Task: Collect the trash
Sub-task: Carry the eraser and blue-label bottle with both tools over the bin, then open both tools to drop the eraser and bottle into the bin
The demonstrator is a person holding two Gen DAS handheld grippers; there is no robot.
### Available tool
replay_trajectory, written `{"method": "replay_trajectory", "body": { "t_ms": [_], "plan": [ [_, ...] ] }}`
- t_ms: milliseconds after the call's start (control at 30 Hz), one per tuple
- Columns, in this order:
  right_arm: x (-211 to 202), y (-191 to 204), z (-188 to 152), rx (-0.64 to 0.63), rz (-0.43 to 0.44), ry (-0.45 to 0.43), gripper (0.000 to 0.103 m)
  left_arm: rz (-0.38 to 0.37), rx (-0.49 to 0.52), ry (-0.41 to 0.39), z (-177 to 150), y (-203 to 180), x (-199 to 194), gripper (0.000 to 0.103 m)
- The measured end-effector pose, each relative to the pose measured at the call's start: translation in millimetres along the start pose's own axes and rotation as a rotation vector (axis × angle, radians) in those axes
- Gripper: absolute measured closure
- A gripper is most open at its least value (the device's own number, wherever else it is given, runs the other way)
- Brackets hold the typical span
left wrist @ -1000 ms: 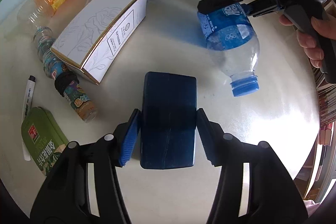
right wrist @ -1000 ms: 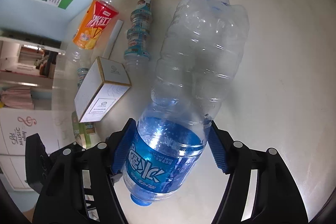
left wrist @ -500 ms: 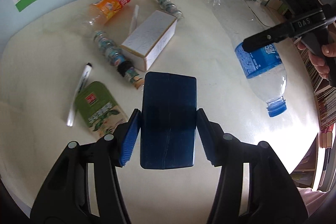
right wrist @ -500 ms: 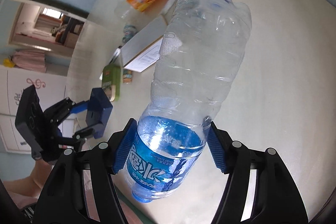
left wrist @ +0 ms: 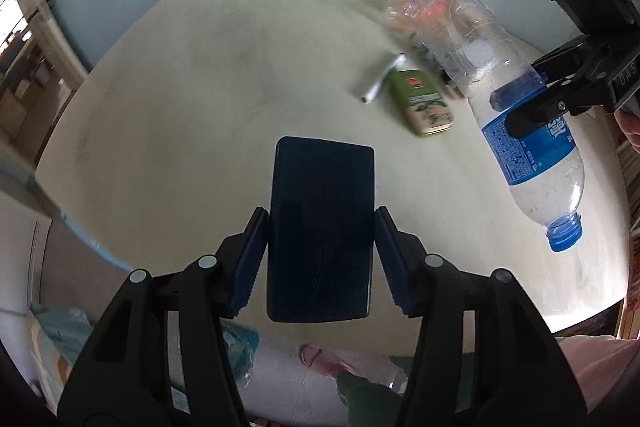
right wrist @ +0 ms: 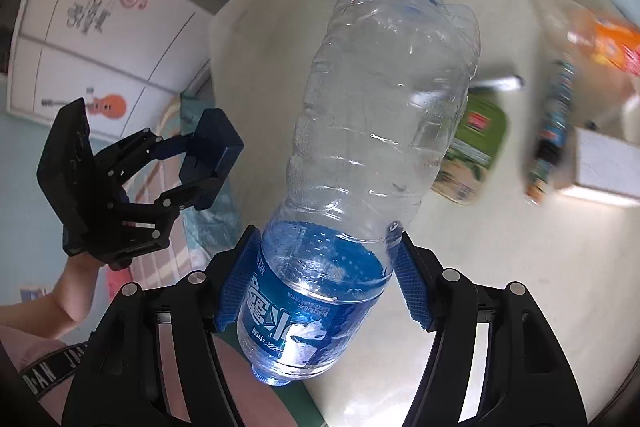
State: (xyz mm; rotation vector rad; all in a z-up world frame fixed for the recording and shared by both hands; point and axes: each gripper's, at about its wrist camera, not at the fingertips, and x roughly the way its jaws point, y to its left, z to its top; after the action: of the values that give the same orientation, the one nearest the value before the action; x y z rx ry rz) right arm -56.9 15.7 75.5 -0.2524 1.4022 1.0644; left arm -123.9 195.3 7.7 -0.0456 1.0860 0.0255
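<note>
The round cream table (left wrist: pixel 200 99) lies below and ahead of both grippers and fills most of each wrist view.

The clear plastic bottle (right wrist: pixel 376 147) is the largest item carried. It sits between the blue pads of the right gripper (right wrist: pixel 324 275), clamped at its blue label band, base pointing away from the tool and blue cap toward the handle. In the left wrist view the same bottle (left wrist: pixel 532 147) hangs clear of the table, cap lowest, with the right gripper (left wrist: pixel 528 99) closed across the label.

The dark blue box (left wrist: pixel 320 235) is held in the left gripper (left wrist: pixel 320 259). Both pads press its long sides, and the box projects forward past the fingertips. In the right wrist view this gripper (right wrist: pixel 192 167) is to the left, off the table edge, carried by a hand (right wrist: pixel 76 283).

On the table beyond the box, ahead and to the right, lies a green tin (left wrist: pixel 420 99). Just beside it, on the left, lies a white marker (left wrist: pixel 380 79). An orange-labelled bottle (right wrist: pixel 608 43) lies farther off, blurred.
</note>
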Motion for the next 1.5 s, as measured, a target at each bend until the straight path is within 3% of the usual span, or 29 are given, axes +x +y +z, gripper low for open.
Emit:
{"method": "replay_trajectory", "body": {
  "t_ms": [333,500,733,900,1067,1233,1500],
  "plan": [
    [149,182,77,-0.344,0.092,0.247,0.037,0.179,-0.413,0.015,-150,148,-60,0.052],
    [236,253,87,-0.430,0.113,0.380,0.037,0.208,-0.569,0.063,-218,193,-55,0.052],
    [340,320,96,-0.493,0.094,0.504,0.037,0.222,-0.747,0.109,-284,242,-21,0.052],
    [428,327,92,-0.451,0.015,0.509,0.037,0.194,-0.842,0.189,-335,278,26,0.052],
    [534,311,82,-0.386,-0.066,0.464,0.037,0.172,-0.889,0.284,-382,312,110,0.052],
    [629,281,78,-0.319,-0.127,0.479,0.037,0.120,-0.918,0.320,-423,334,185,0.052],
    [721,236,64,-0.282,-0.213,0.491,0.034,0.045,-0.938,0.433,-461,350,271,0.049]
  ]
}}
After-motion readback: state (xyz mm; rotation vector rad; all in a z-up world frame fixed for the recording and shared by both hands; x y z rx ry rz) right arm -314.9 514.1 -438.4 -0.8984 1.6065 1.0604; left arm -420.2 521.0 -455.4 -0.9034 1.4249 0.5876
